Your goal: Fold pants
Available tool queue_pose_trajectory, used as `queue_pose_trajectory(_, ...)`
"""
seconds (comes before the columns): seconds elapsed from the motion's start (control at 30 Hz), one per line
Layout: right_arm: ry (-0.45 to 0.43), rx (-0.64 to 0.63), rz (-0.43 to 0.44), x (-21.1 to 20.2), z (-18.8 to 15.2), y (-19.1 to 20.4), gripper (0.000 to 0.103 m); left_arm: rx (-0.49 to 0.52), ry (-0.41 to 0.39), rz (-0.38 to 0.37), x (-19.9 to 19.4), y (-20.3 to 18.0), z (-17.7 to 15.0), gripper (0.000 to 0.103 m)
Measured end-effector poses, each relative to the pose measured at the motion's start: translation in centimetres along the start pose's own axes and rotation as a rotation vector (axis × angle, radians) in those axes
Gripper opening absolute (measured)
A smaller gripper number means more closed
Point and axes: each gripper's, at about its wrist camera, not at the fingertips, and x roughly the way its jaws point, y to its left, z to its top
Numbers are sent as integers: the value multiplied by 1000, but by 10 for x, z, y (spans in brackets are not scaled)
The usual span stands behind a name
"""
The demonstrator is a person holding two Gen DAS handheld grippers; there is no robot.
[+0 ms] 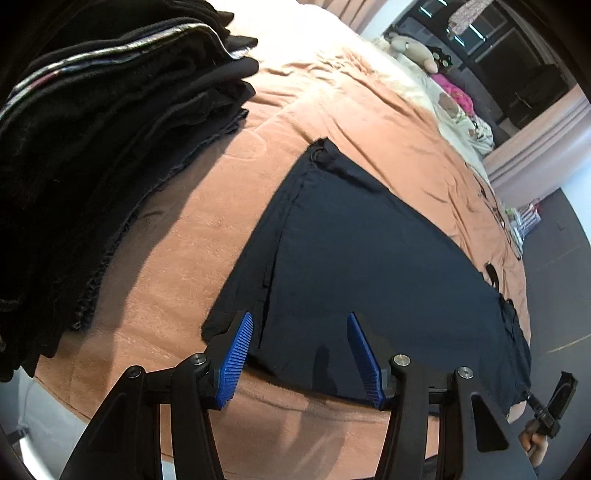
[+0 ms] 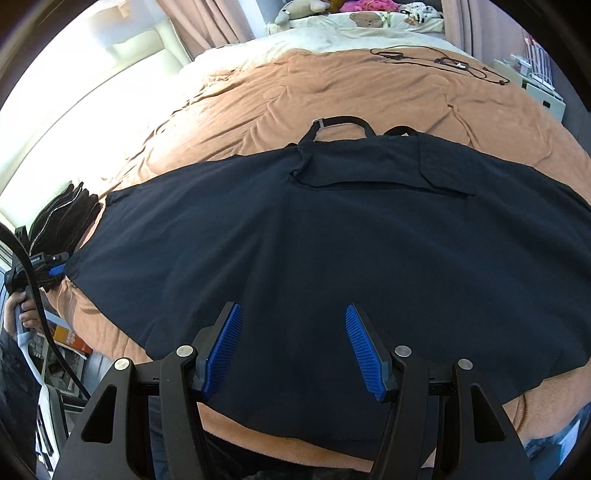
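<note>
Dark navy pants lie spread flat on a peach blanket. In the left wrist view my left gripper hovers over their near left corner, blue pads apart, with flat cloth under the gap and nothing pinched. In the right wrist view the pants fill the middle, a pocket seam and black straps at their far edge. My right gripper stands open just above the near part of the cloth. Each gripper shows small in the other view: the right gripper, the left gripper, each held by a hand.
A tall stack of folded black clothes sits on the bed left of the pants, also seen as the stack. Plush toys and pillows lie at the bed's far end, with thin cables on the blanket. The bed edge runs just below both grippers.
</note>
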Motion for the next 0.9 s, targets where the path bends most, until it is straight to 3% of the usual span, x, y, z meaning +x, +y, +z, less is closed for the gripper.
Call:
queue_pose_trajectory(0.1,3,1,8,3,-1,-1,58,2,33,55,6,2,-3,56)
queue_pose_trajectory(0.27,9,5,12,8,-2,-4,58,6,46,50,11,3,-6,55)
queue_pose_trajectory(0.33,12,9,14,11,-2,-5,58,17,43,50,13,-2,-3,41)
queue_pose_trajectory(0.47,13,17,16,12,-2,-5,58,26,36,116,22,-8,7,36)
queue_pose_trajectory(0.5,12,19,16,13,-2,-5,58,28,36,128,24,-8,8,28)
queue_pose_trajectory(0.53,12,20,17,13,-2,-4,58,28,39,143,26,-8,10,10)
queue_pose_trajectory(0.57,12,22,17,13,-2,-4,58,33,43,153,27,-8,11,4)
queue_pose_trajectory(0.77,10,25,17,14,-3,-2,58,26,-17,207,10,-5,19,4)
queue_pose_trajectory(0.9,13,16,8,17,-2,1,58,19,-13,244,13,3,24,4)
